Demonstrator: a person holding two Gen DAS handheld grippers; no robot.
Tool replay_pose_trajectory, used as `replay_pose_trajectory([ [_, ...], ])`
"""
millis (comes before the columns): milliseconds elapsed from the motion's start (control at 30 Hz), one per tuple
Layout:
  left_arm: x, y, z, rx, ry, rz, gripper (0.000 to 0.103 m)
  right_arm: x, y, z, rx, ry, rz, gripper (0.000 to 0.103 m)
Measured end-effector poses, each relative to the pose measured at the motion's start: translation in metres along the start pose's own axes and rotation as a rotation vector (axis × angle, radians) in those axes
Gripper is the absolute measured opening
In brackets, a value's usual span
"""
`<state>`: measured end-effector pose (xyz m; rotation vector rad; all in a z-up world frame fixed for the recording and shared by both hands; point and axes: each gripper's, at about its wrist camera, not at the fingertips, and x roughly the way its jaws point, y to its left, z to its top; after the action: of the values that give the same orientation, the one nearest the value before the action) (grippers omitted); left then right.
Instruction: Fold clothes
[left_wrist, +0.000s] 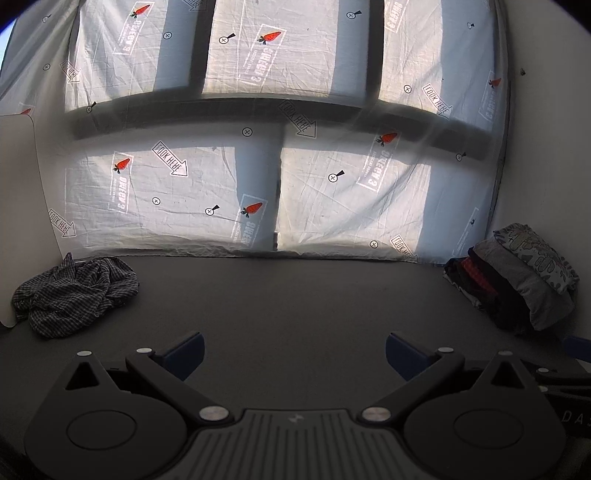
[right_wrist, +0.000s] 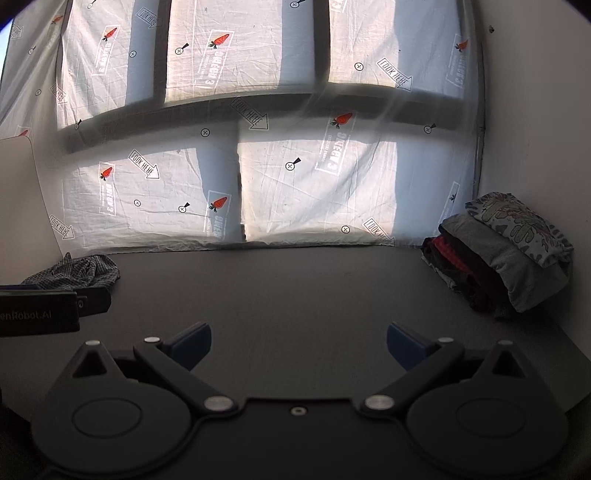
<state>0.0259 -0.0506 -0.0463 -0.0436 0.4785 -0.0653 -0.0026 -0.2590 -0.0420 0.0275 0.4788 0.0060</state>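
A crumpled dark checked shirt (left_wrist: 75, 295) lies at the far left of the grey table (left_wrist: 295, 302); it also shows in the right wrist view (right_wrist: 79, 273), partly hidden behind the left gripper's body (right_wrist: 44, 308). A stack of folded clothes (left_wrist: 517, 277) sits at the far right, also in the right wrist view (right_wrist: 506, 251). My left gripper (left_wrist: 294, 352) is open and empty above the table's near middle. My right gripper (right_wrist: 299, 345) is open and empty, beside it to the right.
A white sheet printed with carrots and arrows (left_wrist: 258, 166) hangs over a window behind the table. A white wall (right_wrist: 535, 129) bounds the right side, a white panel (left_wrist: 22, 184) the left.
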Motion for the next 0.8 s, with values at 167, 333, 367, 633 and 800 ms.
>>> replay_pose_trajectory([
  [167, -0.003, 0.016, -0.019, -0.006, 0.07, 0.0, 0.103, -0.001, 0.016, -0.019, 0.044, 0.112, 0.053, 0.103],
  [333, -0.007, 0.03, -0.024, 0.021, 0.109, 0.02, 0.103, -0.005, 0.033, -0.024, 0.022, 0.144, 0.042, 0.103],
  [367, -0.008, 0.032, -0.024, 0.026, 0.108, 0.022, 0.103, -0.007, 0.035, -0.024, 0.018, 0.142, 0.042, 0.103],
  [633, -0.019, 0.041, -0.029, -0.026, 0.098, 0.021, 0.103, -0.015, 0.037, -0.024, -0.01, 0.124, 0.043, 0.103],
  [800, -0.022, 0.039, -0.03, -0.033, 0.092, 0.019, 0.103, -0.016, 0.035, -0.024, -0.025, 0.114, 0.049, 0.103],
])
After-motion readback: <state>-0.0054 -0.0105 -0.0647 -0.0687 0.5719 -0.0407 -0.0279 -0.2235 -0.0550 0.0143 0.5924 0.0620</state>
